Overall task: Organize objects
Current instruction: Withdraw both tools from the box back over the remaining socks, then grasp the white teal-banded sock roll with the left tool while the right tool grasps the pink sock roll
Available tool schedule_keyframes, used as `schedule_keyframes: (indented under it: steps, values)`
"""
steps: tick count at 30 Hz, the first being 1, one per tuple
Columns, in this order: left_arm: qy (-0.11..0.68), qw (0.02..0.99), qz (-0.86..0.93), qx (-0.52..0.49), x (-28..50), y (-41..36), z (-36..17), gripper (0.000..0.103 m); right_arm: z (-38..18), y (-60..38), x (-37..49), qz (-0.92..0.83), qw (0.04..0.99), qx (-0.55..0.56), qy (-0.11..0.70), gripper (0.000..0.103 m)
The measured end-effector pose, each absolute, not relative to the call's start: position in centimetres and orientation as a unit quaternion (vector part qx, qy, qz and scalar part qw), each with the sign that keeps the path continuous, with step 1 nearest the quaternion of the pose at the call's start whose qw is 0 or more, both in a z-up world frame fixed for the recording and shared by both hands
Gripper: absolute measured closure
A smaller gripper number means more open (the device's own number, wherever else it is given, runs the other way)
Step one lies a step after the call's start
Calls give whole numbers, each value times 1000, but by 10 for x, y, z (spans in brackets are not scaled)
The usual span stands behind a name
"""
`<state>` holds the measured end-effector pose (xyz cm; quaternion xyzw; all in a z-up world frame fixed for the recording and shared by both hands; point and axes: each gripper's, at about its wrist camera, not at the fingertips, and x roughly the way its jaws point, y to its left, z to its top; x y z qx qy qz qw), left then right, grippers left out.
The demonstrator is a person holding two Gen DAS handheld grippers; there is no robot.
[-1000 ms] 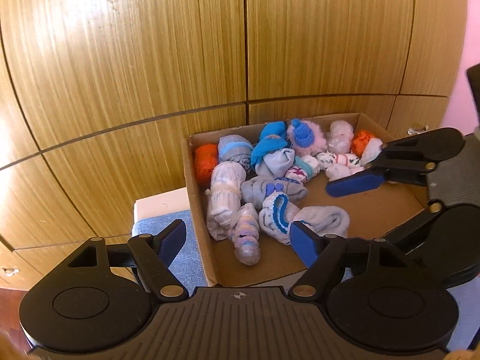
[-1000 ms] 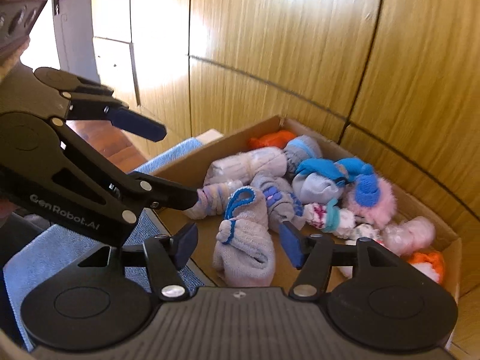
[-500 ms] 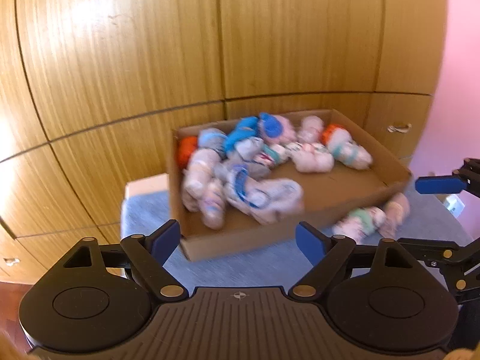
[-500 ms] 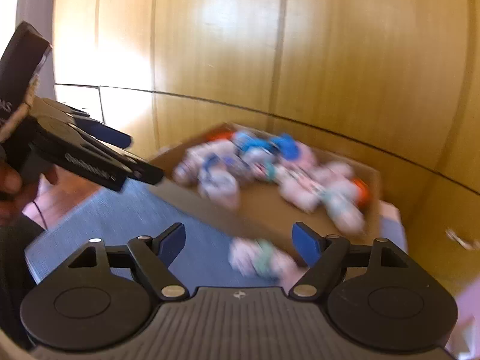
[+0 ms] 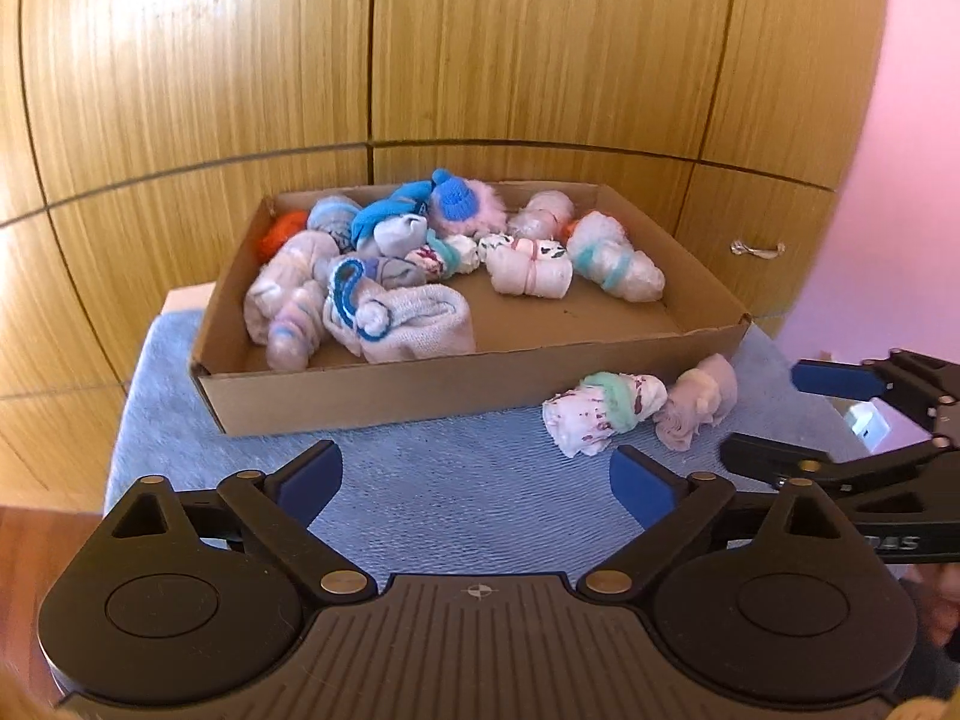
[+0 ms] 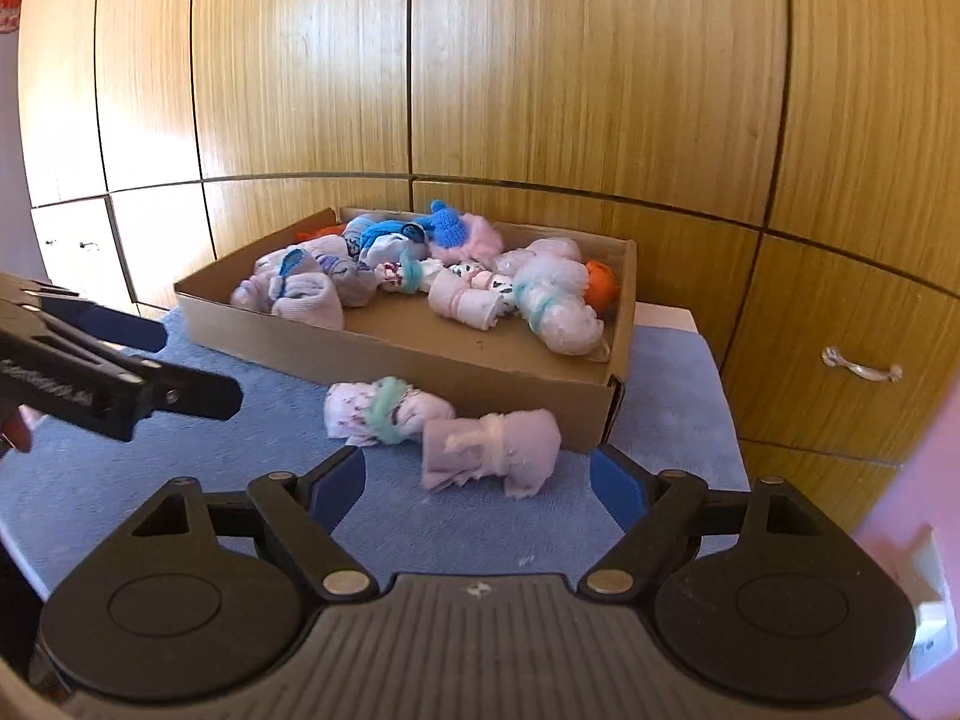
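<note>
Socks [image 5: 390,276] mostly fill the box [image 5: 456,387]; two bundles [image 6: 438,429] lie outside, both grippers' jaws opening, empty.

- In the left wrist view the right gripper [image 5: 798,414] is cut off by the right edge.
- The orange roll [image 5: 281,233] sits half hidden behind other rolls, upper left of the box [image 5: 384,396].
- The red sticker [image 6: 11,3], upper left of the right wrist view, is cropped and unreadable.
- The left gripper's [image 6: 198,360] lettering is blurred.
</note>
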<state>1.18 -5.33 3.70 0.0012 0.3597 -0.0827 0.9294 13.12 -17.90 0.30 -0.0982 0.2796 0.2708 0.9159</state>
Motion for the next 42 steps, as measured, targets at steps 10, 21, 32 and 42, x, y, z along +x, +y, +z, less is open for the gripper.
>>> schedule_keyframes:
  steps: [10, 21, 32, 42]
  values:
    - [367, 928, -64, -17, 19, -63, 32, 3, -11, -171, 150, 274, 911, -99, 294, 43]
    - [365, 928, -73, -19, 36, -97, 28, 2, -2, -215, 123, 267, 925, -49, 268, 46]
    - [373, 925, -57, -36, 65, -134, 7, 11, 0, -236, 119, 261, 928, -30, 266, 46]
    - [378, 923, -55, -33, 69, -132, 0, 34, -9, -233, 122, 263, 924, -29, 275, 46]
